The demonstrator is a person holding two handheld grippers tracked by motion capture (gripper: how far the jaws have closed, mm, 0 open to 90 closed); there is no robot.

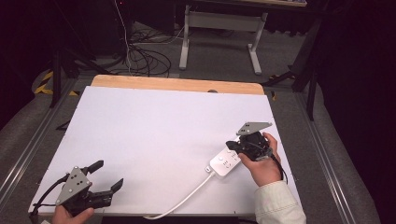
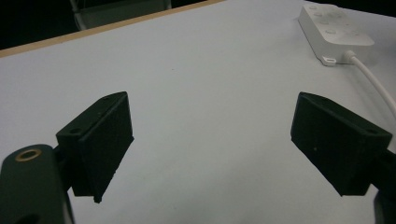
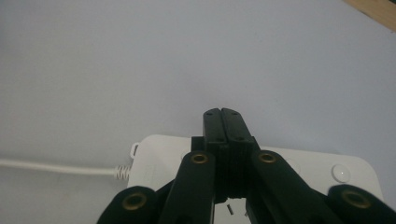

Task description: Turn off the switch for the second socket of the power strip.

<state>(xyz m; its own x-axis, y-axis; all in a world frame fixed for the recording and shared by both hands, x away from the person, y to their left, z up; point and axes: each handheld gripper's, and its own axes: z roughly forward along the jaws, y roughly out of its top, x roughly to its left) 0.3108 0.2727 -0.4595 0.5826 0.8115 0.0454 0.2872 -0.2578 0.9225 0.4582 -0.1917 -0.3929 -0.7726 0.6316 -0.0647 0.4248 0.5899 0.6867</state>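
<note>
From the high view, we see the power strip (image 1: 225, 162) lying near the right edge of the white desk (image 1: 154, 135), its cord (image 1: 180, 201) running off toward the near edge. Our right gripper (image 1: 232, 144) sits over the strip's far end, held in the right hand (image 1: 265, 164). Our left gripper (image 1: 108, 175) rests well apart at the near left corner, with nothing near it.

In the left gripper view, the jaws stand wide apart over bare desk, nothing between them. The strip (image 2: 334, 31) shows far off at the upper right, the cord (image 2: 376, 84) leaving its near end.

In the right gripper view, the jaws are pressed together, tip to tip, with nothing pinched between them, and they hang right over the strip's (image 3: 159, 158) top face. A round button (image 3: 342, 173) sits near the strip's right end, off to the side of the tips.

We judge that the step in hand is pressing something on the strip with closed tips. To do it well, we should keep the jaws shut, line the tips squarely over the button and push straight down. A slanted push could skid the light strip across the smooth desk; the left gripper could steady it at the cord end.
</note>
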